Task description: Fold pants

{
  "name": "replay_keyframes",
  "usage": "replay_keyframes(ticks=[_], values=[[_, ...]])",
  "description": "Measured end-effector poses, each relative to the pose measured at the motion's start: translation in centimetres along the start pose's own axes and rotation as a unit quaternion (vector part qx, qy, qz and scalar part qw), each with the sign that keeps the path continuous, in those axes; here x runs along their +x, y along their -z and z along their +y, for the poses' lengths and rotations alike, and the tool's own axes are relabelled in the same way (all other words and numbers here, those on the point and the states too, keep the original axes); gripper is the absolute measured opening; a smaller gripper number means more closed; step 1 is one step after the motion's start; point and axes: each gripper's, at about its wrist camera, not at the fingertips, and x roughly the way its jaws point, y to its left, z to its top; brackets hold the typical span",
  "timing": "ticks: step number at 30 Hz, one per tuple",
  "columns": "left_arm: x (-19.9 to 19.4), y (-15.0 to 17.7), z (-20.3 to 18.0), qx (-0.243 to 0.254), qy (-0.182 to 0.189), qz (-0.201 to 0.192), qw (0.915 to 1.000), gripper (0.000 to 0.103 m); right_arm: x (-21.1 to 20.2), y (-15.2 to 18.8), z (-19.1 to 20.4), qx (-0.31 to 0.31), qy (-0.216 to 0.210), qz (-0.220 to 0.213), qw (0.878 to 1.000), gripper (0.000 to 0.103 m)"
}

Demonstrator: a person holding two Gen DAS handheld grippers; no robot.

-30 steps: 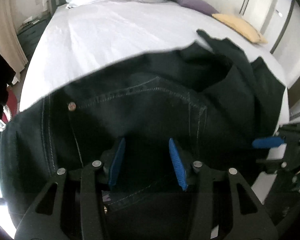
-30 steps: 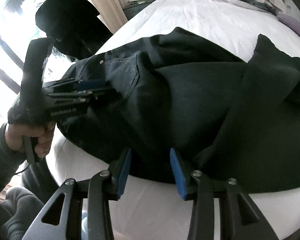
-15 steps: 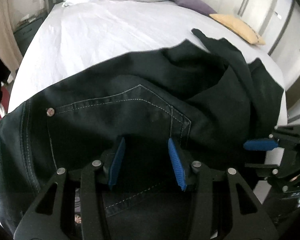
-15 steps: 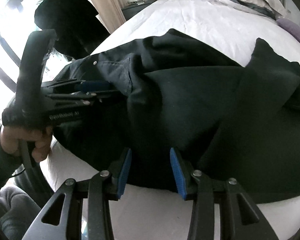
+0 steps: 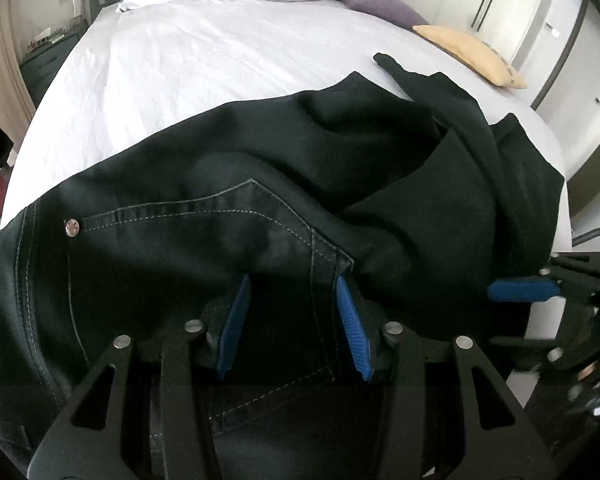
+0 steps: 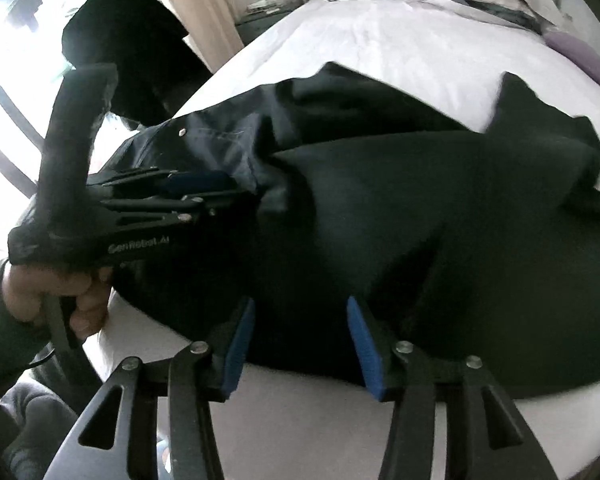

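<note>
Since a second ago my right gripper (image 6: 300, 336) has begun opening over the pants (image 5: 260, 184) hem, pads clear. Left gripper (image 5: 292, 320) clamps a bunched fold at the pocket corner. Soft, heavy denim sprawls across the bed (image 5: 188, 60) ahead; I'd grab seams.

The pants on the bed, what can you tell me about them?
The pants are black denim with pale stitching, a back pocket and a shiny rivet. They lie rumpled on the white bed, legs bunched to one side. The left gripper has pocket fabric between its jaws; the right gripper, jaws opening, straddles their near edge.
</note>
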Motion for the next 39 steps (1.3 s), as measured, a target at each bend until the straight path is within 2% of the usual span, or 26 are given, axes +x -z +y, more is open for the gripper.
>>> replay_keyframes(ticks=[3, 4, 5, 7, 9, 12, 15, 18, 21, 25, 29, 31, 33, 35, 37, 39], values=[[0.3, 0.3, 0.5, -0.006, 0.007, -0.004, 1.0, 0.044, -3.0, -0.3, -2.1, 0.027, 0.019, -0.027, 0.999, 0.051], [0.5, 0.2, 0.6, -0.007, 0.008, -0.004, 0.9999, 0.044, -4.0, -0.8, -3.1, 0.039, 0.029, -0.037, 0.998, 0.053], [0.4, 0.1, 0.5, -0.007, 0.008, -0.004, 0.9999, 0.045, -4.9, -1.5, -4.2, 0.053, 0.047, -0.046, 0.996, 0.061], [0.4, -0.2, 0.5, -0.007, 0.009, -0.005, 0.9999, 0.045, -6.6, -3.5, -6.8, 0.082, 0.089, -0.062, 0.991, 0.067], [0.4, -0.2, 0.5, -0.008, 0.011, -0.007, 0.9999, 0.045, -7.3, -5.8, -8.9, 0.099, 0.118, -0.066, 0.986, 0.067], [0.5, 0.1, 0.7, -0.008, 0.013, -0.008, 0.9998, 0.045, -6.9, -10.0, -10.4, 0.083, 0.154, -0.066, 0.982, 0.072], [0.5, 0.2, 1.0, -0.009, 0.017, -0.011, 0.9998, 0.045, -5.0, -14.4, -11.7, 0.07, 0.181, -0.052, 0.98, 0.073], [0.5, 0.2, 1.2, -0.011, 0.023, -0.012, 0.9996, 0.045, -1.4, -18.6, -12.9, 0.067, 0.205, -0.029, 0.976, 0.073], [0.5, 0.3, 1.5, -0.015, 0.031, -0.013, 0.9993, 0.044, 1.5, -21.6, -15.2, 0.079, 0.213, -0.012, 0.974, 0.073], [0.5, 0.2, 1.7, -0.019, 0.039, -0.014, 0.9989, 0.044, 5.3, -23.9, -18.7, 0.12, 0.228, 0.022, 0.966, 0.073], [0.5, 0.2, 1.8, -0.02, 0.042, -0.015, 0.9988, 0.044, 8.3, -24.4, -21.3, 0.146, 0.249, 0.057, 0.956, 0.072], [0.5, 0.2, 1.8, -0.02, 0.042, -0.015, 0.9988, 0.044, 9.1, -24.3, -22.1, 0.151, 0.245, 0.058, 0.956, 0.072], [0.5, 0.2, 1.8, -0.02, 0.042, -0.015, 0.9988, 0.044, 9.2, -24.3, -22.2, 0.149, 0.239, 0.05, 0.958, 0.062], [0.5, 0.2, 1.8, -0.019, 0.041, -0.015, 0.9988, 0.044, 9.0, -24.5, -22.2, 0.137, 0.233, 0.047, 0.962, 0.028], [0.5, 0.2, 1.9, -0.018, 0.04, -0.015, 0.9989, 0.044, 8.6, -24.5, -22.4, 0.14, 0.233, 0.047, 0.961, 0.01], [0.5, 0.2, 1.8, -0.018, 0.039, -0.014, 0.999, 0.045, 7.6, -24.1, -22.9, 0.16, 0.218, 0.035, 0.962, 0.004]])
